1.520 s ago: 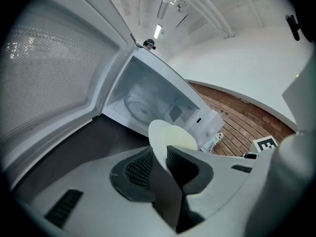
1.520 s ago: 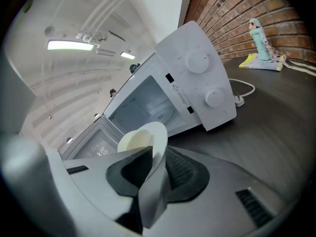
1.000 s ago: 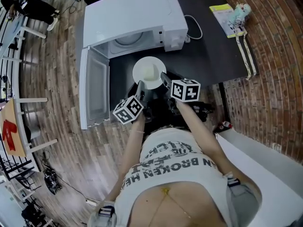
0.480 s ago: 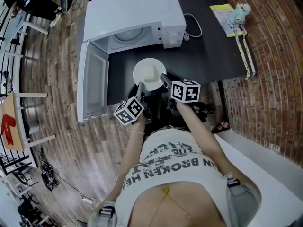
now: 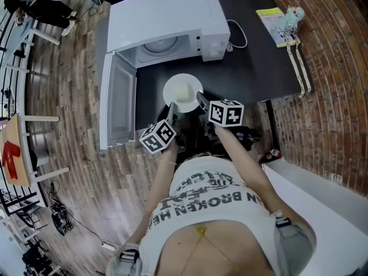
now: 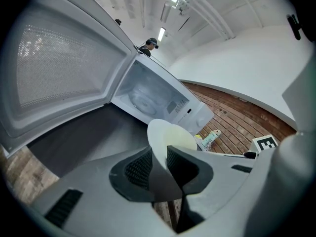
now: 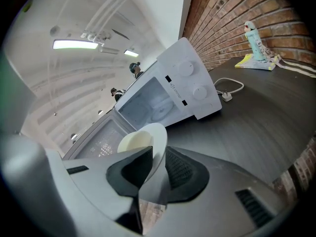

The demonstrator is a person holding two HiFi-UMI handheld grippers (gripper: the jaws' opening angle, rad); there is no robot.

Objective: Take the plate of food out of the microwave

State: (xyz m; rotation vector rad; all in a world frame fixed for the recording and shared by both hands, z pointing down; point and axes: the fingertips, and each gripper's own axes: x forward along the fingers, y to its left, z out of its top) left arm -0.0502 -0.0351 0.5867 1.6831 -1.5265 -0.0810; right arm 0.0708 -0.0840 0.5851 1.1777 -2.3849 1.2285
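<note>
Nearest the camera, the person's arms reached forward, each hand carrying a gripper with a marker cube. The left gripper [image 5: 171, 106] had its two jaws clamped on the near left rim of the white plate [image 5: 183, 91]; its own view showed the rim wedged between the ribbed pads. The right gripper [image 5: 199, 96] was pinched the same way on the plate's near right rim, the thin edge caught between its pads. The plate, bearing a pale yellowish piece of food [image 5: 182, 88], was outside the microwave [image 5: 167, 16], just in front of its opening and over the dark table [image 5: 259, 62]; whether it rested on the tabletop could not be told. Beyond it the white microwave stood with its door [image 5: 118, 105] swung wide to the left and its glass turntable [image 5: 156, 45] bare. Farther right on the table lay a white cable [image 5: 238, 33], a yellow booklet [image 5: 269, 16] and a small figurine [image 5: 292, 13].
</note>
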